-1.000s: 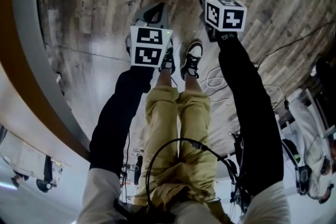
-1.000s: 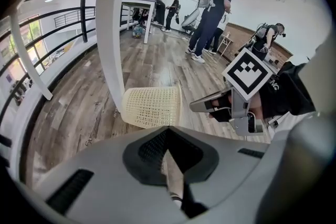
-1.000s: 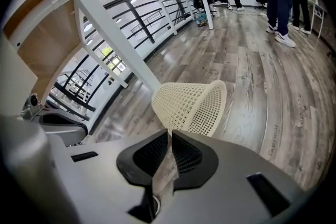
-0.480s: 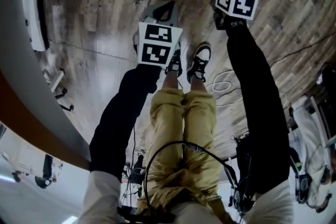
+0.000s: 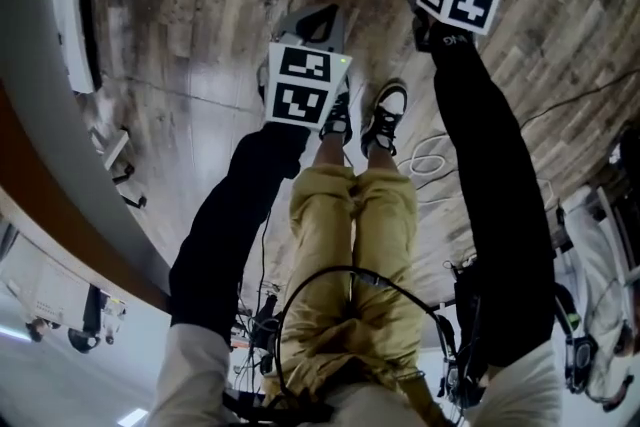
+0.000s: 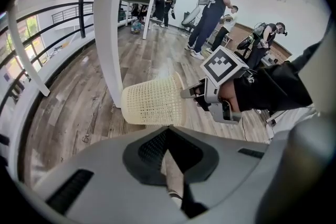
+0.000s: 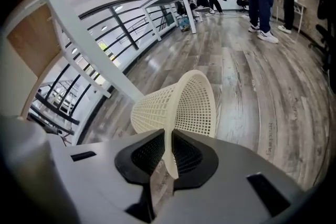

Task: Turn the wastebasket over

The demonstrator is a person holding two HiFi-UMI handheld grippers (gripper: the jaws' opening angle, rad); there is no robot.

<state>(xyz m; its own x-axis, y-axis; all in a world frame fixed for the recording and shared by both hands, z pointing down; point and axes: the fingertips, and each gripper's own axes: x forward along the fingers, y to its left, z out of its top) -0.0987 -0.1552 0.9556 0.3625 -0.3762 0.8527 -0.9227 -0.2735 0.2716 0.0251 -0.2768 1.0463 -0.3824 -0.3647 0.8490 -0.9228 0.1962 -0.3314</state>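
Wastebasket [image 7: 181,107] is a cream mesh one, tipped on its side over the plank floor [image 7: 262,76], mouth facing the right gripper [image 7: 168,136]. Biggest stuff around it: a curved black railing [image 7: 126,29] at 10 o'clock in the right gripper view, and a white pillar [image 6: 113,29] just behind the basket's base, 11 o'clock in the left gripper view. A white table [image 6: 139,0] and a bunch of people [image 6: 210,8] are way off at 12 to 1 o'clock. Right claw is pinched nearly together on the basket's rim, which runs straight up between the pads. The left gripper [image 6: 167,134] has its tips closed on nothing and sits at 6 o'clock of the basket, apart from it. Some white cables [image 5: 425,155] loop on the floor beside the person's sneakers [image 5: 385,115]. Head view only catches a corner of the basket at 12 o'clock, chopped by the top edge. Each gripper's grey body hides the basket's underside, so no idea if it touches the floor.
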